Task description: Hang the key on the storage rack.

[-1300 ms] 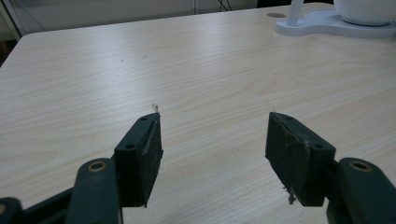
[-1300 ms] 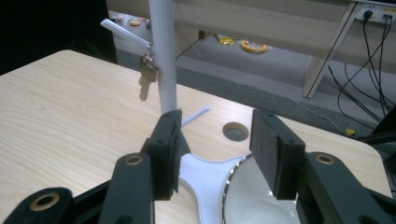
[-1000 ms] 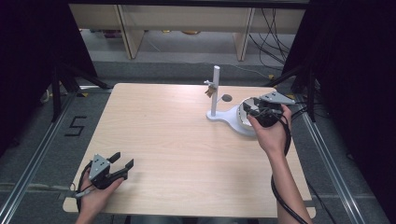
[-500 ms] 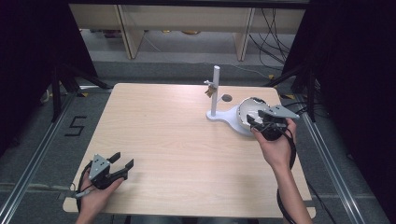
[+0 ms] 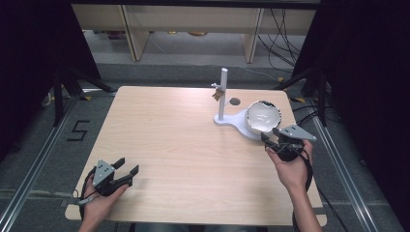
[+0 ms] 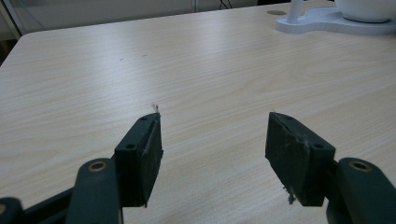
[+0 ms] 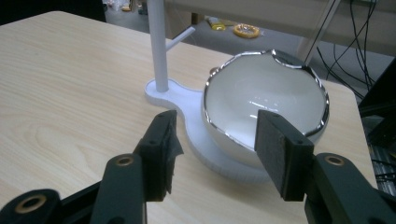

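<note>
The right gripper (image 5: 271,139) stands just beside the bowl (image 5: 263,116), on the person's side of it. Its jaws are spread wide and have just been opening; nothing lies between them. In the right gripper view the bowl (image 7: 264,109) sits beyond the two pads (image 7: 161,151), apart from them, its silver-edged rim facing the camera. The bowl rests on the round end of the white stand (image 5: 237,122), near the table's (image 5: 183,145) far right corner.

The step in hand is judged to be either a withdrawal from a bowl just set down or an approach to grasp it. For a withdrawal, move straight back toward the person and keep the pads off the rim, so the bowl is not dragged from the base. For a grasp, place one pad inside the rim and one outside; the rim is wavy, so choose an even stretch.

The left gripper (image 5: 126,169) rests at the near left edge, released and empty.

Count:
- grippers: two
- bowls: one
- stands: one, with one post (image 5: 222,94)
- small items hanging on the post peg: one; what it is cannot be told
</note>
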`<state>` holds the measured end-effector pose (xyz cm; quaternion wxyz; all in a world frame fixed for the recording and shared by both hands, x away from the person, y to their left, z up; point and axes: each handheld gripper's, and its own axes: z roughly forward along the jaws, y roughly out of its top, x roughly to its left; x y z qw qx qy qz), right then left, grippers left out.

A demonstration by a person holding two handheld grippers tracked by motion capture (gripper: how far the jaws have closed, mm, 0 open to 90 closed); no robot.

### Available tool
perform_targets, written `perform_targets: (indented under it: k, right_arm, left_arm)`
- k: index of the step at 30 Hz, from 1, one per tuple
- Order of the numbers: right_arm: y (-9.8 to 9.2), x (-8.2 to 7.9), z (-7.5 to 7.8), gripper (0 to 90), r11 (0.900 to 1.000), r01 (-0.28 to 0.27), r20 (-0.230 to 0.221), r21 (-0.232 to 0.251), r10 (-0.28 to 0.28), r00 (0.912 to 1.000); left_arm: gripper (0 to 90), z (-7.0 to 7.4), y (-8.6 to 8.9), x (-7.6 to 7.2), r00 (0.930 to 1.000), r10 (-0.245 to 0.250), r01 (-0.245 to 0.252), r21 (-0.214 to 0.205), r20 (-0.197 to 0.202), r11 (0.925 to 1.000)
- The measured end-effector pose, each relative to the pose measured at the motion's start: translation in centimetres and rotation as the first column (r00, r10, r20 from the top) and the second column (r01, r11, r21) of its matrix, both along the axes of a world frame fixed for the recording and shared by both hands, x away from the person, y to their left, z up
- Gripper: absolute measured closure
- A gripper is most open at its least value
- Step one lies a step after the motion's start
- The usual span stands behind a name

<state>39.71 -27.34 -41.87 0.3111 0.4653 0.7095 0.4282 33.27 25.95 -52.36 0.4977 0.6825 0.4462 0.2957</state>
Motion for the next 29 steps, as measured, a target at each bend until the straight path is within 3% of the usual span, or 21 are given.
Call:
perform_targets:
  k: [3,7,12,15,18,20,29]
  right_arm:
    - [-0.5,-0.4,-0.7,49.3,1.0,0.004,-0.003,-0.009,-0.004,1.0]
    - [-0.8,-1.0,-1.5,49.0,0.9997,0.012,-0.027,0.023,-0.011,0.9996]
    - [-1.6,-1.5,-2.9,48.7,0.9998,-0.006,-0.02,0.02,0.007,0.9998]
    - [-1.8,-2.1,-3.9,48.7,0.9998,-0.006,-0.039,0.02,0.006,0.9992]
    - [-1.8,-2.8,-5.1,48.7,0.9986,0.012,-0.065,0.051,-0.009,0.9979]
    - [-2.3,-3.1,-6.2,48.7,0.9996,-0.006,-0.052,0.029,0.008,0.9986]
    - [-2.1,-4.3,-7.7,46.0,0.9991,-0.03,-0.029,0.03,0.031,0.9991]
  left_arm:
    - [36.1,0.0,0.0,0.0,1.0,-0.002,0.002,0.001,0.0,1.0]
    - [36.1,0.0,0.0,-0.1,1.0,0.001,-0.001,0.005,-0.002,1.0]
    - [36.1,0.0,0.0,0.0,1.0,0.003,-0.003,0.006,-0.003,1.0]
    - [36.1,0.0,0.0,0.0,1.0,0.003,-0.003,0.007,-0.003,1.0]
    - [36.1,0.0,0.0,0.0,1.0,0.003,-0.003,0.007,-0.003,1.0]
    - [36.1,0.0,-0.1,-0.1,1.0,0.003,-0.003,0.009,-0.002,1.0]
    - [36.3,0.0,0.1,-0.1,1.0,-0.002,0.002,0.01,-0.003,0.9999]
